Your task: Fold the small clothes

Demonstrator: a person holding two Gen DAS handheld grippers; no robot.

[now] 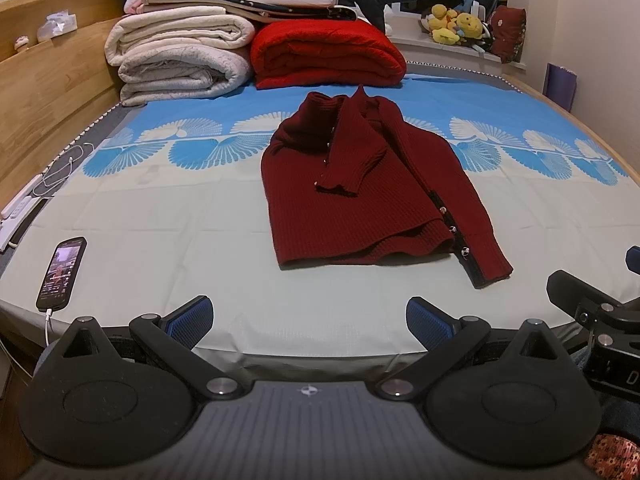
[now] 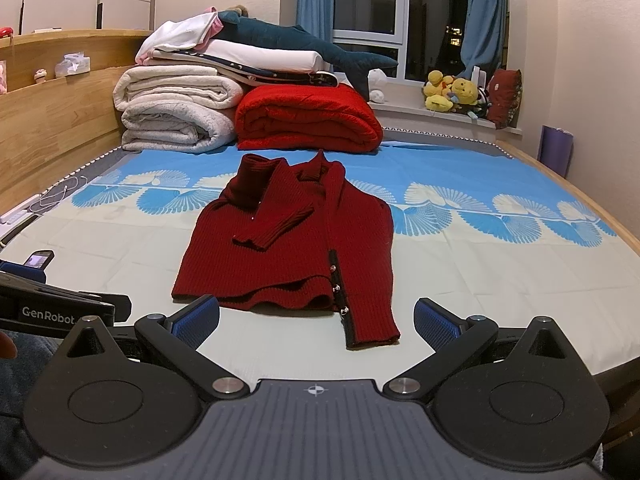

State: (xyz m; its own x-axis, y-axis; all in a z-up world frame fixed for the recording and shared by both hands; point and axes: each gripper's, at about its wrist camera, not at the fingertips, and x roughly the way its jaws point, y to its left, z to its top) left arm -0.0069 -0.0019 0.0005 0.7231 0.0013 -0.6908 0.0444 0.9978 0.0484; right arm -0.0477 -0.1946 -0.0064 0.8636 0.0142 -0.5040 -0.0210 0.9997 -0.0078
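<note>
With both the left gripper (image 1: 308,322) and right gripper (image 2: 316,322) spread open and empty, the cardigan (image 2: 288,248) lies flat on the bed (image 2: 500,280) straight ahead, collar pointing away, its loose sleeve (image 2: 370,312) nearer the right gripper.

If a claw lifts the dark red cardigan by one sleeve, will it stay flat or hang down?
The cardigan would probably hang limp: its thick ribbed knit already lies in soft folds. It likely feels fairly heavy for its size. The folded-over sleeve rests loosely on top, so it might slide off.
</note>
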